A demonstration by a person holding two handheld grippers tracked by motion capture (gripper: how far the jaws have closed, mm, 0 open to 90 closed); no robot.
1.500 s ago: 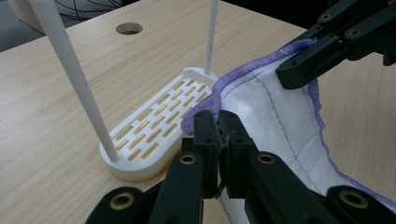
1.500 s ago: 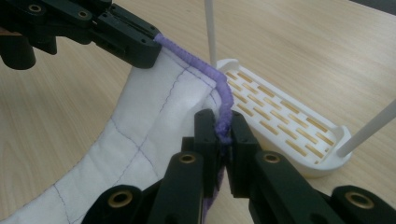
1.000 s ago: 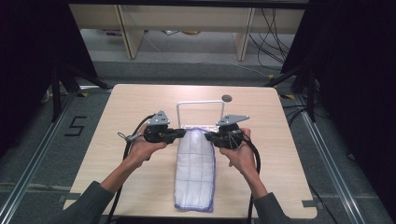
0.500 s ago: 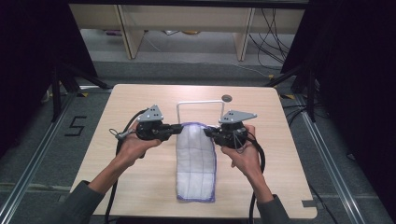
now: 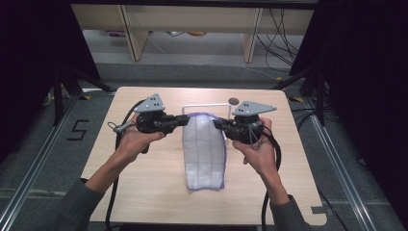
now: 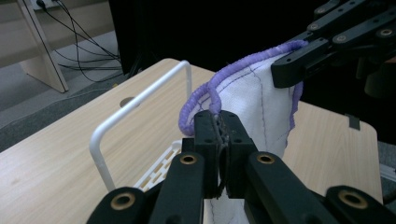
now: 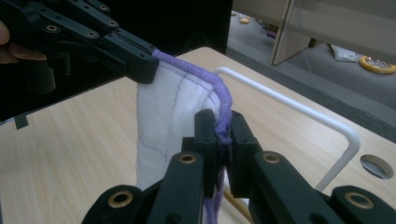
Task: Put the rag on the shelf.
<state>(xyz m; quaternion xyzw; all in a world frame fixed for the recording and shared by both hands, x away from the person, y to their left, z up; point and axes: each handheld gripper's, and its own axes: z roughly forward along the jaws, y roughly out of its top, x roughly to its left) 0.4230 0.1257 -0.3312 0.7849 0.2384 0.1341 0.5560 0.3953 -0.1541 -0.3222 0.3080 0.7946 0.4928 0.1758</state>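
Observation:
A white cloth with a purple hem point(image 5: 204, 149) hangs lifted at its far end over the table, its near end still on the wood. My left gripper point(image 5: 185, 121) is shut on the cloth's far left corner point(image 6: 210, 100). My right gripper point(image 5: 216, 123) is shut on the far right corner point(image 7: 223, 119). Just behind the held edge stands a white wire rack point(image 5: 207, 106), with its rail point(image 6: 140, 100) and bend point(image 7: 336, 126) close to both grippers. Each gripper view shows the other gripper clamping the opposite corner.
The light wooden table point(image 5: 144, 192) has a round hole point(image 5: 234, 101) near its far edge. Black cables trail from both grippers. Beyond the table are wooden furniture legs point(image 5: 250, 33) and loose cables on the floor.
Both grippers have risen and moved towards the rack with the cloth's far edge. The cloth's near end slid forward along the table with them.

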